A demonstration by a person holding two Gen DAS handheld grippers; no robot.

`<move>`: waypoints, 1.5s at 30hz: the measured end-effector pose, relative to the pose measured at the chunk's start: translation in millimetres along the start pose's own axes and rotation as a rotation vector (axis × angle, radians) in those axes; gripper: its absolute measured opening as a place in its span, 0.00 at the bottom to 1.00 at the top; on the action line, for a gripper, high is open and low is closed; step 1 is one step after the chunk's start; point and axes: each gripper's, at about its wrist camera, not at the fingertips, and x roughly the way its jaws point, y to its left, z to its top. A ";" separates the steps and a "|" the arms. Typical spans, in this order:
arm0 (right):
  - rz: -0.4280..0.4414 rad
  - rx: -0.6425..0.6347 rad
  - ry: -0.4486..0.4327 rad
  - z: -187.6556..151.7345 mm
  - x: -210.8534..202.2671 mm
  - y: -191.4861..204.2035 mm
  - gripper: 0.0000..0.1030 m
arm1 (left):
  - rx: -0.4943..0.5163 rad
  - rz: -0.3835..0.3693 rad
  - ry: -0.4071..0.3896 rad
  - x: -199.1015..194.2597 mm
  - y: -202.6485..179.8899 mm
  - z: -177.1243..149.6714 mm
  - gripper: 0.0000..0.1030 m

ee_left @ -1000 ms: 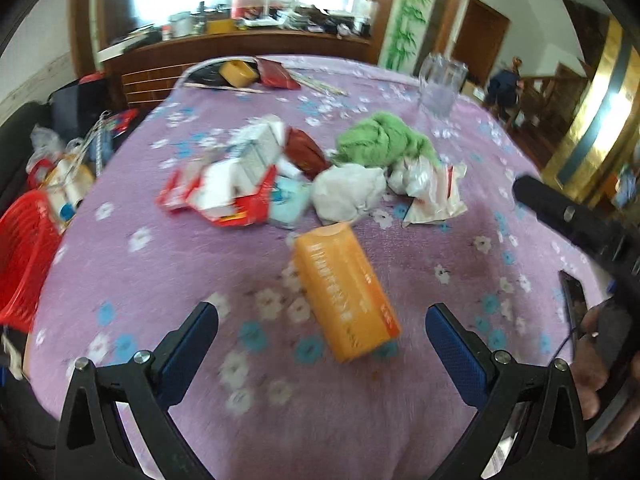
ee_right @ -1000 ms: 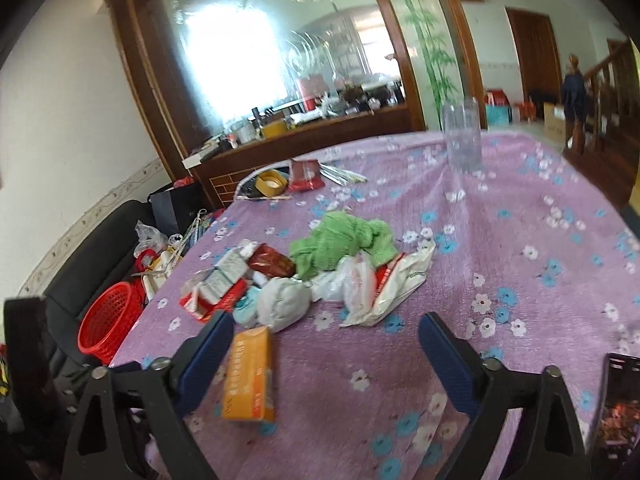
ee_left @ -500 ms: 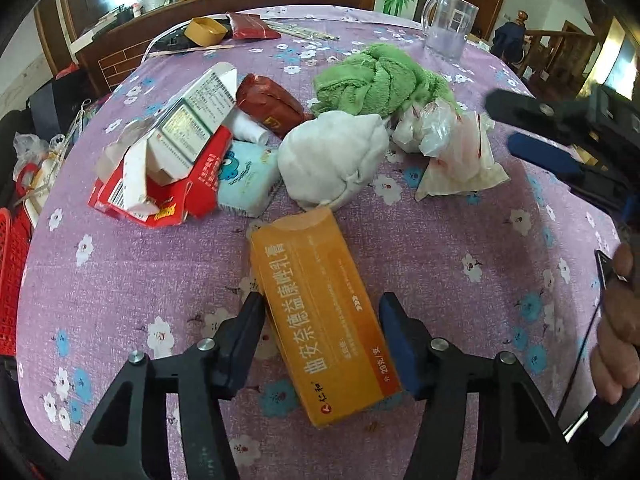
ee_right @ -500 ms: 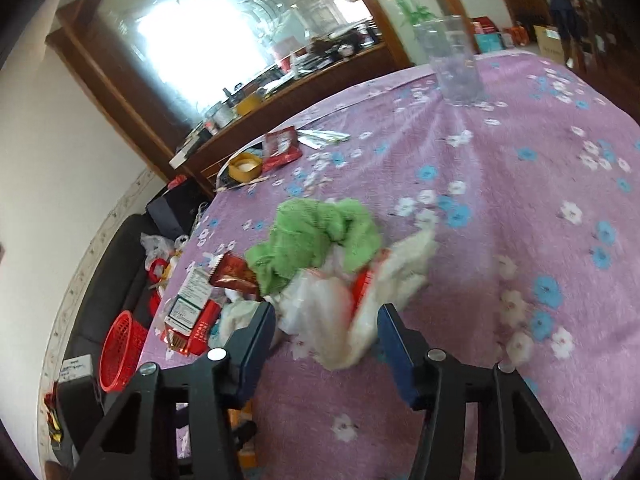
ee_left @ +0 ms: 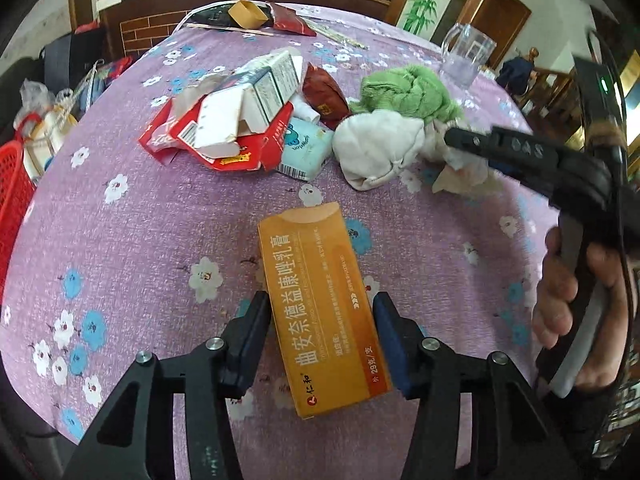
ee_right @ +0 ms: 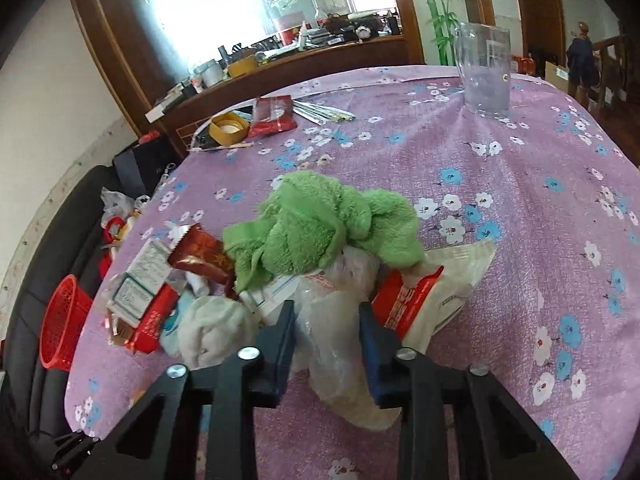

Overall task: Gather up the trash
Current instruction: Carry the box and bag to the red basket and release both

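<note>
The orange box (ee_left: pixel 320 312) is lain flat on the purple flowered worktop (ee_left: pixel 140 240), near its front edge, apart from the trash heap; it is pinched on both long sides by the left hand-held gripper (ee_left: pixel 322 334), whose jaws are closing; the crumpled clear plastic bag (ee_right: pixel 328 320), at the heap's near side below the green cloth (ee_right: pixel 316 224), is squeezed by the right hand-held gripper (ee_right: pixel 326 340), whose jaws are also closing, nearly together.
</note>
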 end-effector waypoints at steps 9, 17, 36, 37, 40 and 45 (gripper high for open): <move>0.022 -0.044 -0.178 -14.9 -91.6 27.8 0.26 | -0.037 -0.027 -0.110 -52.8 24.8 2.6 0.53; 0.138 -0.104 -0.226 -12.3 -115.1 74.0 0.26 | -0.081 0.018 -0.196 -76.2 48.6 1.2 0.53; 0.476 -0.361 -0.036 -3.7 -52.2 259.0 0.26 | -0.306 0.245 -0.324 -142.2 172.5 -7.9 0.53; 0.491 -0.370 -0.019 -4.1 -45.3 269.7 0.26 | -0.316 0.260 -0.327 -144.3 179.9 -9.4 0.53; 0.544 -0.398 0.024 -6.3 -29.5 294.1 0.26 | -0.345 0.285 -0.338 -150.2 199.7 -13.0 0.53; 0.573 -0.442 0.079 -10.0 -6.7 328.1 0.26 | -0.380 0.334 -0.352 -156.9 227.0 -14.8 0.53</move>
